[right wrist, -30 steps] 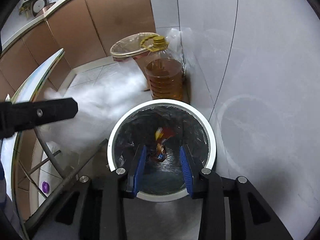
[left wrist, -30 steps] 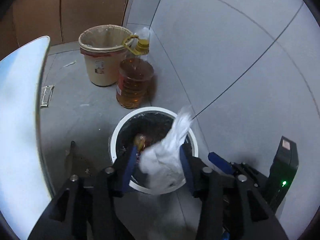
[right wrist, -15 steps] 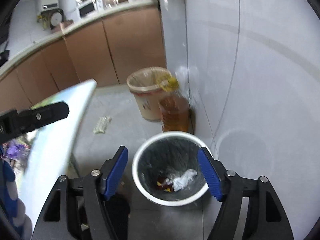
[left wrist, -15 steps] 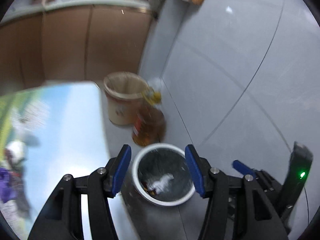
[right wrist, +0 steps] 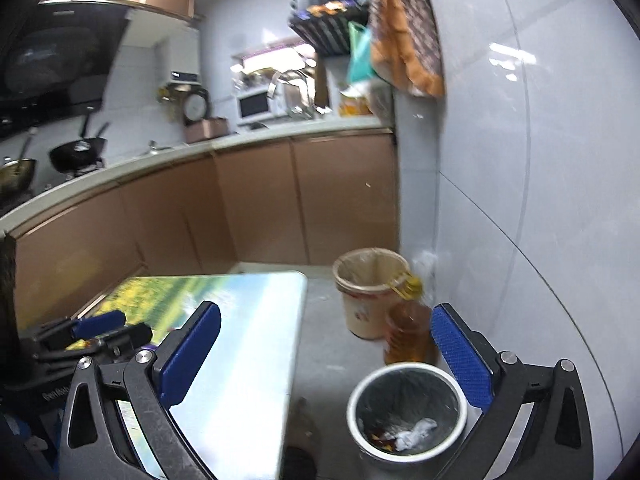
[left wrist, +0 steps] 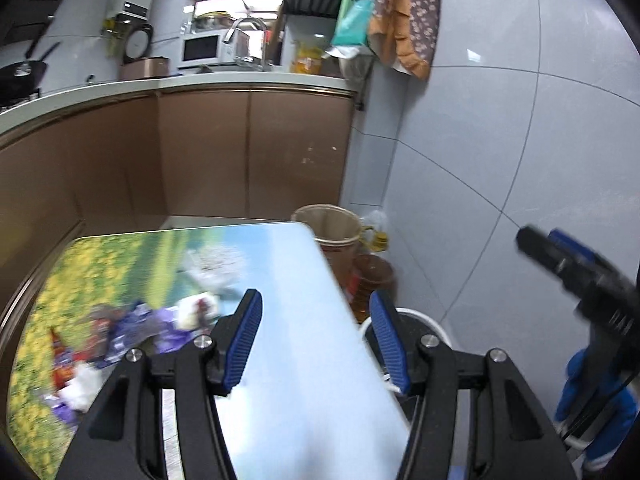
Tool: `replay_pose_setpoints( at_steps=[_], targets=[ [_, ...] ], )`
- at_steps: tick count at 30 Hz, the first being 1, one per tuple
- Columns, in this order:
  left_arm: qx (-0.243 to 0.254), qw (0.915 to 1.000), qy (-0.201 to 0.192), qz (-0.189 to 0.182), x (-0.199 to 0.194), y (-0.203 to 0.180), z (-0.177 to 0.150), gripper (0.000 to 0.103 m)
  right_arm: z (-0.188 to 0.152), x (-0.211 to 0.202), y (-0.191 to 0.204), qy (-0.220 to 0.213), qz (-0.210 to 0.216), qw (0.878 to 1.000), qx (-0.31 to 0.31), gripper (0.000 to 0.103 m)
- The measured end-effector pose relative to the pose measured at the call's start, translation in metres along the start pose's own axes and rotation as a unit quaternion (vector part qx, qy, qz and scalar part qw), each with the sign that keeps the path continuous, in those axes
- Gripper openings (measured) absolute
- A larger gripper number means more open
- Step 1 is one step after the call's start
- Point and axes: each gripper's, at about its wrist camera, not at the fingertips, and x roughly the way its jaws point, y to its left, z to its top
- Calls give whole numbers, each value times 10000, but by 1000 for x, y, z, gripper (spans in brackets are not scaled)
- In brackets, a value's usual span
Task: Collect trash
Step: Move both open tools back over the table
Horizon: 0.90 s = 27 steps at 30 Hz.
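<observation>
My left gripper [left wrist: 316, 340] hangs open and empty over the right edge of the landscape-print table [left wrist: 296, 280]. A blurred pile of trash [left wrist: 120, 340], purple wrappers and white tissue, lies on the table's left part. My right gripper [right wrist: 326, 354] is opening wide with nothing between its pads, high above the floor. Below it stands the white-rimmed bin [right wrist: 408, 368], holding a crumpled white tissue [right wrist: 416, 428] and a coloured wrapper [right wrist: 380, 436]. Only part of the bin's rim [left wrist: 420, 314] shows past the table in the left wrist view.
A beige lined bin [right wrist: 372, 292] and an amber oil bottle [right wrist: 408, 332] stand by the tiled wall [right wrist: 520, 200]. Brown cabinets [left wrist: 248, 152] with a cluttered counter run behind the table. The other gripper [left wrist: 580, 272] shows at the right in the left wrist view.
The left gripper let the white tissue drop into the bin. Both grippers then rose and tilted up, bringing the table and kitchen into view. The right jaws spread much wider.
</observation>
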Motion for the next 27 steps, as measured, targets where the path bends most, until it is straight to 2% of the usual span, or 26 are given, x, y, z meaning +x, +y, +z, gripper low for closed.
replay_pose_setpoints(
  at_steps=[4,8,11,16,22,27],
  targets=[
    [-45,9995,-161,284,-33,26,-13,62,6,-20,25,-151,249,9995,-119,103],
    [-54,9973,-431,586,-68,47,-23,73,8,-34,44,-278,317,9988,-228,103],
    [-144,9949,-646,764,-94,63,-27,77,6,-43,55,-306,317,9986,-305,103],
    [-438,9895,-916,1027,-129,102,-36,78,8,-47,73,-227,366,9978,-509,103],
    [-691,9835,-874,1424,-154,155,-59,78,3,-41,99,-17,546,9954,-784,103],
    [-923,9801,-769,1583,-158,190,-81,78,-7,-24,119,230,773,9919,-984,103]
  ],
)
